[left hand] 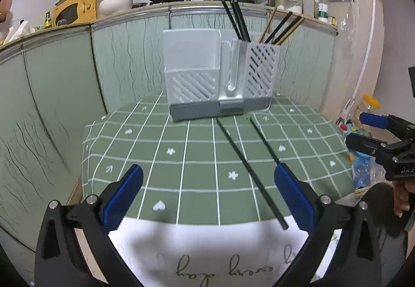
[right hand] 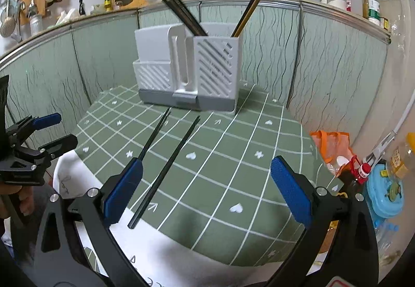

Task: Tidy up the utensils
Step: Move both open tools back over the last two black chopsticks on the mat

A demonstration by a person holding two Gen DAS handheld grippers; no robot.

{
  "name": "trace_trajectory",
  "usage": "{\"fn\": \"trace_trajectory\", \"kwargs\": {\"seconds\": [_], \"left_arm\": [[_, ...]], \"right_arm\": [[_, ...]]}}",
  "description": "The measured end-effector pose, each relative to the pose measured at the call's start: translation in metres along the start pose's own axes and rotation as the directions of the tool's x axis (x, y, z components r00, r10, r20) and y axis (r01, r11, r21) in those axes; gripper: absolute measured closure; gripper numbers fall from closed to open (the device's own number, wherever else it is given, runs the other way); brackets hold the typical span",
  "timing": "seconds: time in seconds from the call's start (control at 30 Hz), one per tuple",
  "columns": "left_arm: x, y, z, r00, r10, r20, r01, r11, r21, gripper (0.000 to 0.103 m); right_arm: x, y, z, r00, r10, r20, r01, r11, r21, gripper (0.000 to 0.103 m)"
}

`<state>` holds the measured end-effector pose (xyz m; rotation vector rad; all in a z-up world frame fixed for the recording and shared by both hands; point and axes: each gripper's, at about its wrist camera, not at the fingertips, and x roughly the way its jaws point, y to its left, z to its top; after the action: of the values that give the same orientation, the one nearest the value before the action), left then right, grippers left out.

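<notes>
Left gripper (left hand: pixel 208 193): fingers spread wide, holding nothing, poised low over the near edge of the bench (left hand: pixel 197 147). Seen again at the left edge of the right wrist view (right hand: pixel 55 128), likewise parted.

Tablecloth (right hand: pixel 233 157): green, white grid, hearts and clovers; covers the bench top.

Utensil holder (left hand: pixel 220 77): white plastic on a grey base, slatted fronts, standing at the far side of the bench against the cabinet wall. Right-hand compartment already stocked with several chopsticks (left hand: pixel 237 22), dark and wooden, leaning upright.

First loose chopstick (left hand: pixel 250 173): black, flat on the cloth, running from just in front of the holder back toward the near edge. Near end just beside the inner face of the left gripper's right finger.

Second loose chopstick (left hand: pixel 265 141): black, roughly parallel to the first, slightly apart from it, near end hidden behind that same finger.

Right gripper (right hand: pixel 206 189): fingers wide, empty, hovering over the near bench; both loose chopsticks lie toward its left finger.

Step in hand, by judgement: picking up a loose chopstick for the holder. Advised: centre one stick between the fingers, close across its width near the thick end, lift level, tip upright, lower into the right-hand compartment without knocking the leaning ones.
</notes>
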<state>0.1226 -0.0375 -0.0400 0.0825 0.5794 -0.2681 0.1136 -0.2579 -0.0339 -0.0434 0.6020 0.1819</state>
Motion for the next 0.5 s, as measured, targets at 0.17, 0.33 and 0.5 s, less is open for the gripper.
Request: {"fn": "trace_trajectory", "kwargs": {"seconds": [0.17, 0.33, 0.5], "left_arm": [[0.002, -0.003, -0.015, 1.0, 0.024, 0.0, -0.024, 1.0, 0.006, 0.004], [0.0, -0.003, -0.029, 0.998, 0.058, -0.003, -0.058, 0.998, 0.0, 0.004], [-0.004, 0.004, -0.033, 0.996, 0.09, -0.004, -0.09, 0.994, -0.054, 0.004]], "right_arm": [[0.01, 0.014, -0.013, 1.0, -0.001, -0.017, 0.001, 1.0, -0.015, 0.009], [0.022, 0.025, -0.027, 0.999, 0.001, -0.047, -0.002, 1.0, -0.007, 0.009], [0.033, 0.036, -0.037, 0.997, 0.005, -0.075, -0.005, 1.0, -0.004, 0.015]]}}
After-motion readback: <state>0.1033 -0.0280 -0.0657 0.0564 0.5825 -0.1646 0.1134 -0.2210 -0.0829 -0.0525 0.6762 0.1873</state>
